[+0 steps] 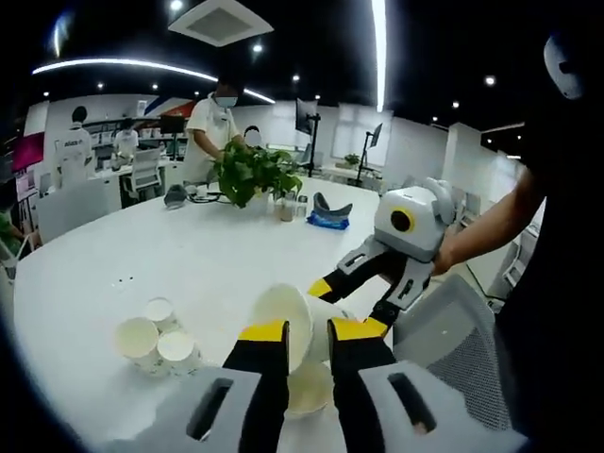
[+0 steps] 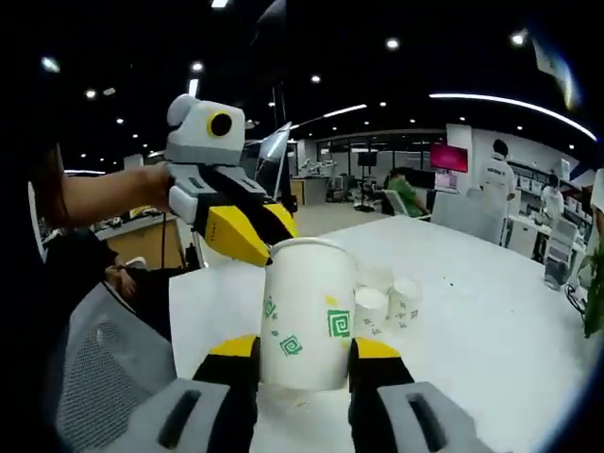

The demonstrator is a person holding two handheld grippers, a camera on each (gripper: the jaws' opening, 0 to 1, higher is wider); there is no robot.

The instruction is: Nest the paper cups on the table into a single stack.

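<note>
White paper cup (image 1: pixel 283 321), tipped on its side with its mouth toward the camera, sits pinched at the rim between the left tongs (image 1: pixel 309 332) in the left gripper view; the right tongs (image 1: pixel 354 297) reach in beside it. Three more cups (image 1: pixel 156 342) cluster upright on the white desk (image 1: pixel 189 255).

In the right gripper view, the right tongs (image 2: pixel 304 349) clamp an upright cup (image 2: pixel 307 316), patterned green, from both sides, while the left tongs (image 2: pixel 250 236) pinch its rim. Loose cups (image 2: pixel 387 304) stand behind. Judged: keep the cup level, then lower it straight into another.
</note>
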